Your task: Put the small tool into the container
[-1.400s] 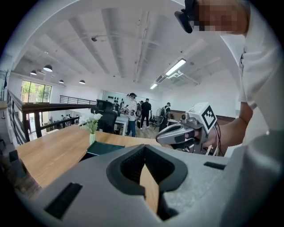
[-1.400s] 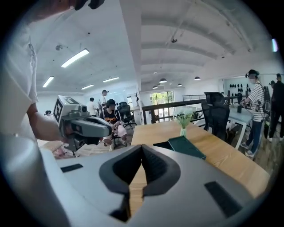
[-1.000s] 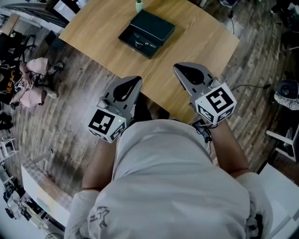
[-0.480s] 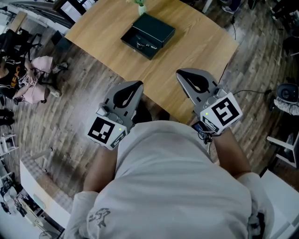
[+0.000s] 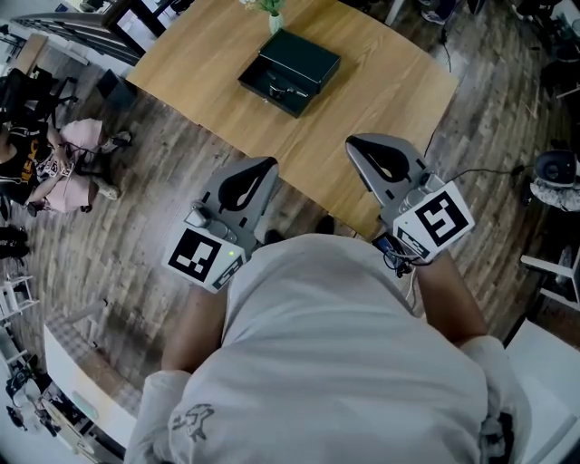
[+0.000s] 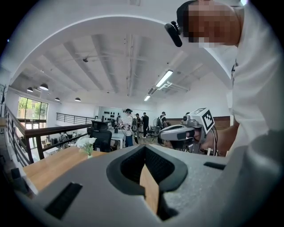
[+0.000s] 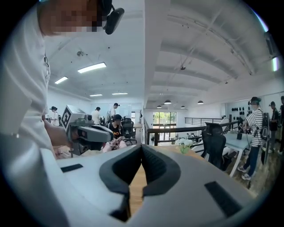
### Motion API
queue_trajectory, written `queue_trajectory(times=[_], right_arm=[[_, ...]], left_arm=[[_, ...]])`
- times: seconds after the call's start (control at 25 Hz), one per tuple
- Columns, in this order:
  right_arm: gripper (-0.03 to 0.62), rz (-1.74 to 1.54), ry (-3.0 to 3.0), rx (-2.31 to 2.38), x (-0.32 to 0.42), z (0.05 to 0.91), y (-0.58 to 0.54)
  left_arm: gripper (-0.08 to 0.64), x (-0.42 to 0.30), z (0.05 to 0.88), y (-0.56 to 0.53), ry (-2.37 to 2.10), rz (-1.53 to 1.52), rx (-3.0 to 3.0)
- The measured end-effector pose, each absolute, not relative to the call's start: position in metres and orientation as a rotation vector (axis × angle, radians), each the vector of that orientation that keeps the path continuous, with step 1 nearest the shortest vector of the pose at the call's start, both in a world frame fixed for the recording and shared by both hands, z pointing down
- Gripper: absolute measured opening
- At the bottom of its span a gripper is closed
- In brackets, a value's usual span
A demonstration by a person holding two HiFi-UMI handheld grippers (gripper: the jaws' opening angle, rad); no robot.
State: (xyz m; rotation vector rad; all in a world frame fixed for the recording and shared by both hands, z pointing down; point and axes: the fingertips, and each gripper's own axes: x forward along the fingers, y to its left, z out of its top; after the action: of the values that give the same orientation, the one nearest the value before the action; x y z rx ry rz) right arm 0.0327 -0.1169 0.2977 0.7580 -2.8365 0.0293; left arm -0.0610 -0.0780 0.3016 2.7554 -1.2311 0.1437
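Container (image 5: 292,56) on table (image 5: 385,95), flower vase (image 5: 275,18) just beside

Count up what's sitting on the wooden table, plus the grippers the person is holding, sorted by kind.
dark case: 1
flower vase: 1
handheld grippers: 2 (left gripper, right gripper)
total: 4

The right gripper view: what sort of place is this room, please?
Probably an open-plan office or workshop: a black swivel office chair, a seated person in a black shirt among desks, and a long white ceiling strip light overhead.
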Motion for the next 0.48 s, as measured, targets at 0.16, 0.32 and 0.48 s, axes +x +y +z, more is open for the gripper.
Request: queue_trajectory(times=[0.16, 0.32, 0.48], right_arm=[[0.006, 0.017, -2.839, 0.787, 0.011, 0.291, -0.105], [0.006, 0.019, -2.829, 0.81, -0.013, 0.291, -0.087], [0.006, 0.026, -2.812, 0.841, -0.034, 0.292, -0.067]], left_arm=[[0.005, -0.086, 0.296, -0.067, -1.216, 0.142, 2.768], [0.005, -0.113, 0.298, -0.049, -1.194, 0.142, 2.769], [0.005, -0.137, 0.3, -0.032, -1.157, 0.144, 2.775]])
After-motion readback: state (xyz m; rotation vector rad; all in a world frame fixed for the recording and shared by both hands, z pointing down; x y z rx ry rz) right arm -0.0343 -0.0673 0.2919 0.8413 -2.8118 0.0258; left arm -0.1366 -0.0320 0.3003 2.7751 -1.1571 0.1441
